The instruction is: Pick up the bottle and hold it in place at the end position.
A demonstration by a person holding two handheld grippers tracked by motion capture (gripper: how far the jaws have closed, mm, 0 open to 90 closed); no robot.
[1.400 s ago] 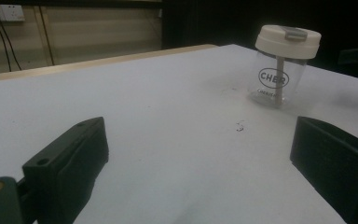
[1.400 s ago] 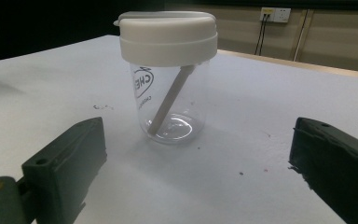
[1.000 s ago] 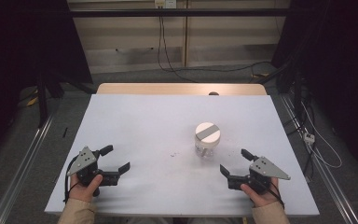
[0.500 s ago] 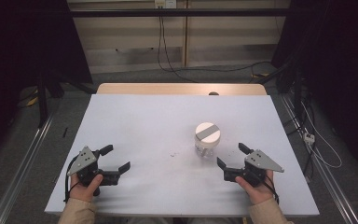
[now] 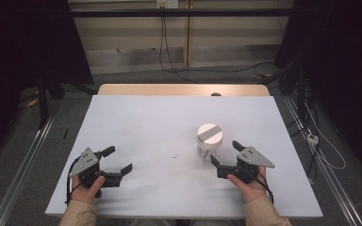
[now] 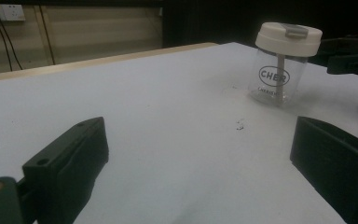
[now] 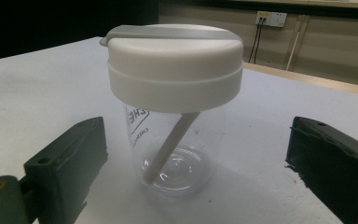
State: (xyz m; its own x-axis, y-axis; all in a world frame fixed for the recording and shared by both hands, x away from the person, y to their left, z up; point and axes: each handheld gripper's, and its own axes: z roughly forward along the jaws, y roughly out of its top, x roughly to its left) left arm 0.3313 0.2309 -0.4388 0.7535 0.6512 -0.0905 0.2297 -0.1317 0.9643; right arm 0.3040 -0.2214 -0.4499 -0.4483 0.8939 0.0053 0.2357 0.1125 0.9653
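High view shows the cup (image 5: 209, 140) upright on the white table (image 5: 136, 122), right of centre, its lid (image 5: 209, 133) on. Our right gripper (image 5: 226, 156) sits just beside the cup on the near side, jaws spread wide and nothing between them yet. In the right gripper view the cup (image 7: 175, 109) stands framed between the jaws, a straw (image 7: 170, 145) leaning inside the clear wall. We judge this the approach to a grasp: next we need to ease forward until the jaws flank the wall below the lid, then close gently, as clear plastic may slip or tip. Our left gripper (image 5: 118, 160) rests on the table well apart, jaws spread and empty. Against a second ago, the right gripper has moved in toward the cup; the left has not shifted, nor has the cup.
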